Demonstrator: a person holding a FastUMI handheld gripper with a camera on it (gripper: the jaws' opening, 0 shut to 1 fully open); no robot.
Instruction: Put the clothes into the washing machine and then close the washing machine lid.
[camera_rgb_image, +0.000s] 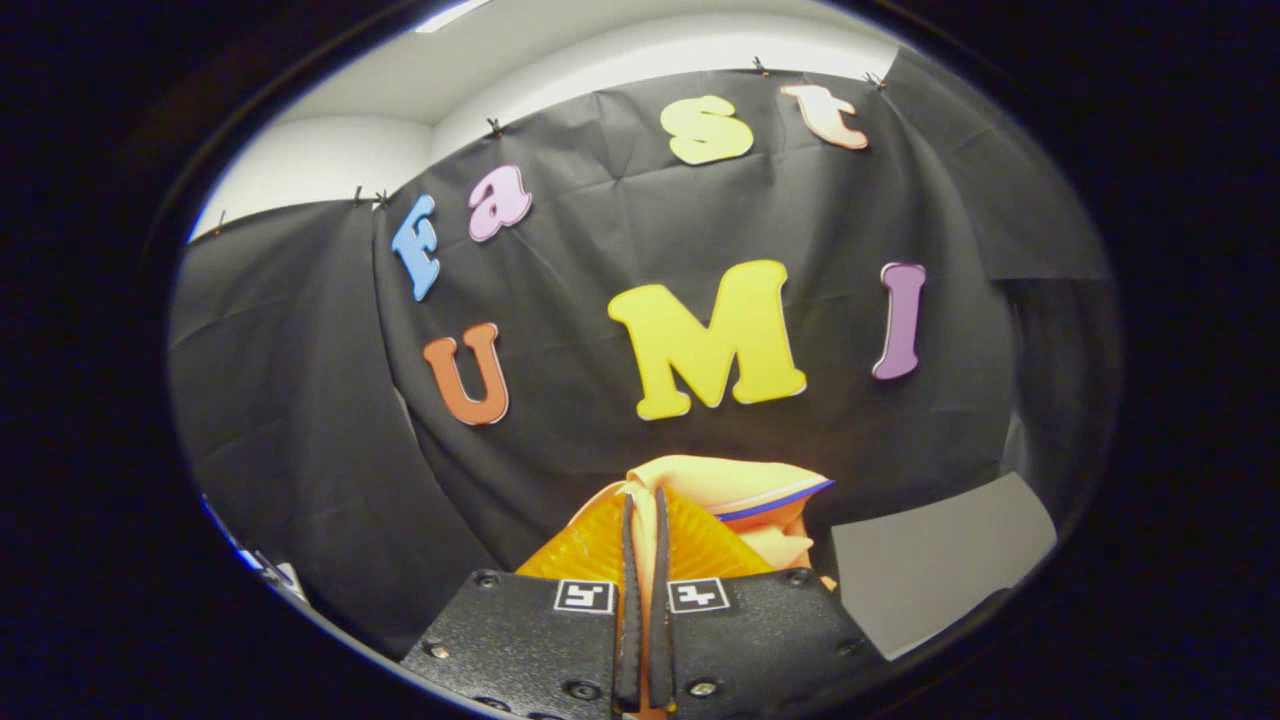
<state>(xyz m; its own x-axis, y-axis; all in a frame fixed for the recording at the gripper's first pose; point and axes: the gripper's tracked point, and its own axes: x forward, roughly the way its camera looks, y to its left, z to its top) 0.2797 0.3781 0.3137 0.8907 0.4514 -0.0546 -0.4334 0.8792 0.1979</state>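
My gripper (645, 497) is shut on a yellow-orange garment (735, 487) with a thin blue trim line. A fold of the cloth is pinched between the two fingers, which stand almost together. The rest of the garment bunches up just beyond and to the right of the fingertips. I hold it lifted, with the black booth wall behind it.
A grey flat surface (940, 565) lies low to the right of the gripper. Black cloth hangs all around ahead, with a white wall above it.
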